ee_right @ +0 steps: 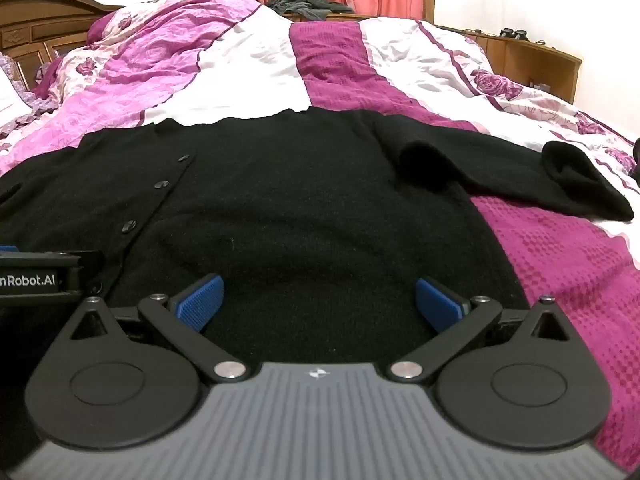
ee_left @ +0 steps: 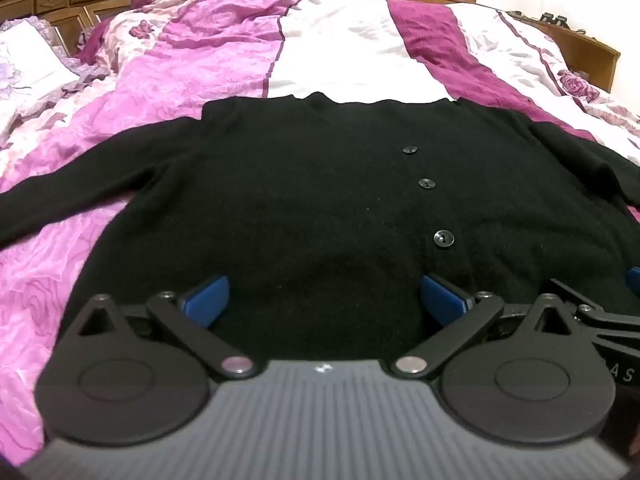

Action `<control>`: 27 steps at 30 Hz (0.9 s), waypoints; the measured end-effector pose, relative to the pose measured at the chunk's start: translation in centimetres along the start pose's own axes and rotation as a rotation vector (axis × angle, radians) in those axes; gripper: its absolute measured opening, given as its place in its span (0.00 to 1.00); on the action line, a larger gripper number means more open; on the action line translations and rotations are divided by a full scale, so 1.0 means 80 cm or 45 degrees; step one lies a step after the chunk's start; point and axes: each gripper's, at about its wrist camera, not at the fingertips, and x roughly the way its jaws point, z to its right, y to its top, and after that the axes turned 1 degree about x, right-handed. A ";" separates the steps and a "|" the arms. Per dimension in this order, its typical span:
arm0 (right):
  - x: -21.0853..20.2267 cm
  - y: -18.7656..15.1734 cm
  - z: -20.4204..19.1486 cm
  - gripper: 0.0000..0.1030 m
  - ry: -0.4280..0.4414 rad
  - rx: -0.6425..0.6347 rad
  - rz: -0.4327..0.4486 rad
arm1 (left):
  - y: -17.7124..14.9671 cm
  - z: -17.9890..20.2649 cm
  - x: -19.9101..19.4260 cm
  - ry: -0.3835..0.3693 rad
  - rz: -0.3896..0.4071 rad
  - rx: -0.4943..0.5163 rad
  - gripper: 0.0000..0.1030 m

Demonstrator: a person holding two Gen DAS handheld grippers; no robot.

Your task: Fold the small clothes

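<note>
Here the cardigan (ee_left: 304, 200) lies flat — collar away, sleeves sideways.

A bed (ee_right: 560, 264) with a pink-and-white striped quilt (ee_left: 224, 40) bears a black cardigan (ee_left: 304, 200) spread flat.

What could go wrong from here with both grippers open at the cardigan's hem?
1. The left gripper and right gripper hover close together, so they may collide when closing.
2. The black cardigan is thick knit; a pinch might catch only the top layer.
3. The right sleeve lies bunched with its cuff curled, so it could fold in crooked.
</note>
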 end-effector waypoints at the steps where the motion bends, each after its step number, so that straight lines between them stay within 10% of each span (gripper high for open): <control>1: 0.000 0.001 0.000 1.00 0.001 0.000 0.000 | -0.001 0.001 -0.001 -0.002 0.000 -0.001 1.00; 27: -0.002 0.001 -0.001 1.00 -0.007 -0.001 0.016 | 0.004 -0.005 0.003 0.003 -0.009 -0.004 1.00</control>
